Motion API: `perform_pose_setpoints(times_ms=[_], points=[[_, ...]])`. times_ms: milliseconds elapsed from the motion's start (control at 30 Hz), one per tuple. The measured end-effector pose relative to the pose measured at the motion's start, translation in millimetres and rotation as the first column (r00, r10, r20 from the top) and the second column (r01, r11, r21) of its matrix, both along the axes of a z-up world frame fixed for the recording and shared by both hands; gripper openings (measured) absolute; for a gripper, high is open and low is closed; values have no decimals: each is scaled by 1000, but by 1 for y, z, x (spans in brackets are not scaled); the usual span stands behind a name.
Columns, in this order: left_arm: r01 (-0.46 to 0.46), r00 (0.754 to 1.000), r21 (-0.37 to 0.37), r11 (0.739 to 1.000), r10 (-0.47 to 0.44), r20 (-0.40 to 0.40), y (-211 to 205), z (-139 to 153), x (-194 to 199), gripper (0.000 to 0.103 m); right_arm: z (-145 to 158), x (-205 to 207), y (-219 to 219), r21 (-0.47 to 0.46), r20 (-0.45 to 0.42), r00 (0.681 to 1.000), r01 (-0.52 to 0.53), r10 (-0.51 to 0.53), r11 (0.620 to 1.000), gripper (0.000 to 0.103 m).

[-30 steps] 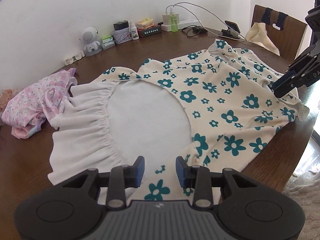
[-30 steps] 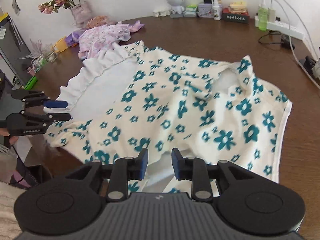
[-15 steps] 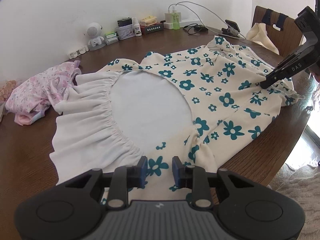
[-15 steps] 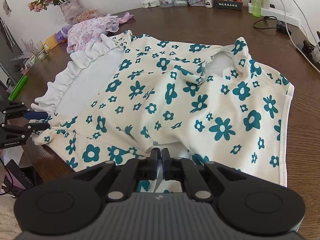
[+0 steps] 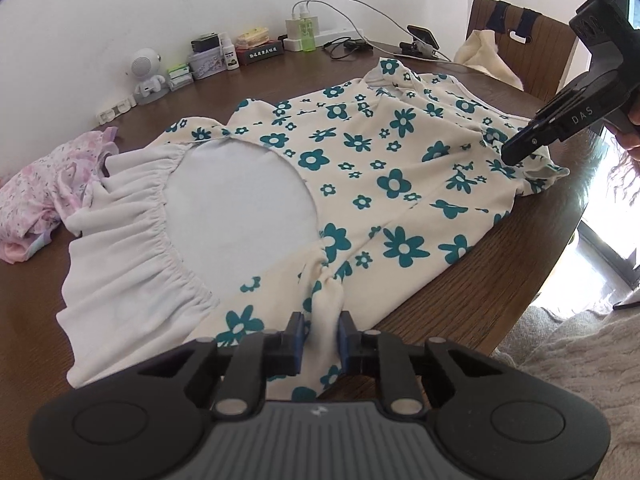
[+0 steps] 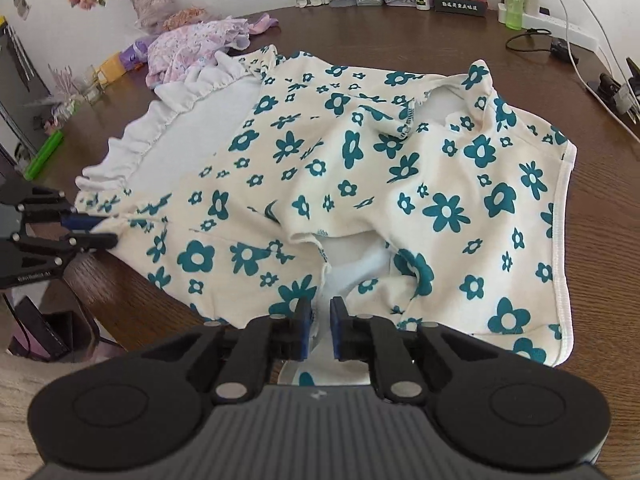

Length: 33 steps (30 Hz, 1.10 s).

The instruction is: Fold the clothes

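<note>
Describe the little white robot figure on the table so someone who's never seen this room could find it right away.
Start at the round dark wooden table and follow its far edge along the white wall, where a row of small clutter sits. The robot figure stands at the left end of that row in the left wrist view. It alone has a round white head; its neighbours are boxes and bottles.

The letters "DAS" stood in pale print on the side of the right gripper (image 5: 510,154). The white characters on the dark box (image 5: 262,55) were too small to read.
</note>
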<state>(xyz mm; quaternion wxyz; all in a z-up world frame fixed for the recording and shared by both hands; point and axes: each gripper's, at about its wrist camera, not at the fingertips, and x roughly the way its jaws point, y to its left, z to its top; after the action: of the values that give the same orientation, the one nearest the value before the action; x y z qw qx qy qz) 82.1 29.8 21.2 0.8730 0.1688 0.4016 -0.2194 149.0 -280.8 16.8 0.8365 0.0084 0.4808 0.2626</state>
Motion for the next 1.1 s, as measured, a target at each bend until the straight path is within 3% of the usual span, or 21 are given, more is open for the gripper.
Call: perform_pose_setpoints(times_ms=[67,167,300,367,400,433,567,667,733,800,900,933,1000,1100], points=[[-11,1000,-38,999,11,8,2,7,0,20,11,3,-10,43,49,998,29,-31,999,16],[-25,999,-84,996,27,23,2,15,6,26,17,16,-9,-46,129,990,70,-64,996,18],[-47,999,-87,995,49,22,-2,15,20,26,4,36,1,-110,138,989,67,-52,992,21],[-41,999,-60,997,41,-1,-4,7,22,25,-3,39,4,-149,135,990,61,-41,987,17],[-40,999,-44,998,40,-12,-4,3,23,25,-5,39,4,-173,137,990,64,-40,983,6],[-44,999,-44,998,44,-13,-2,0,23,25,-8,40,4,-192,138,990,67,-41,979,3],[-80,996,-64,995,78,-38,11,-4,26,27,-9,45,-14,-169,91,994,81,-66,982,3],[-78,997,-66,995,76,-33,14,-3,26,27,0,44,-15,-99,78,995,76,-69,992,17],[-73,997,-60,996,72,-26,13,-3,25,26,7,49,-12,-70,110,991,89,-81,994,32],[-70,997,-56,996,69,-21,12,-3,25,26,13,57,-6,-80,164,982,110,-95,991,33],[-71,997,-64,995,70,-23,14,-4,25,26,8,78,3,-122,204,973,139,-112,983,30],[-71,997,-64,995,70,-22,14,-4,25,26,3,85,5,-129,203,972,144,-116,981,21],[-71,997,-63,995,70,-19,13,-4,24,26,-7,99,6,-137,193,975,143,-115,980,14],[-70,998,-59,996,69,-13,12,-4,23,26,-15,110,4,-188,192,972,172,-136,967,14]])
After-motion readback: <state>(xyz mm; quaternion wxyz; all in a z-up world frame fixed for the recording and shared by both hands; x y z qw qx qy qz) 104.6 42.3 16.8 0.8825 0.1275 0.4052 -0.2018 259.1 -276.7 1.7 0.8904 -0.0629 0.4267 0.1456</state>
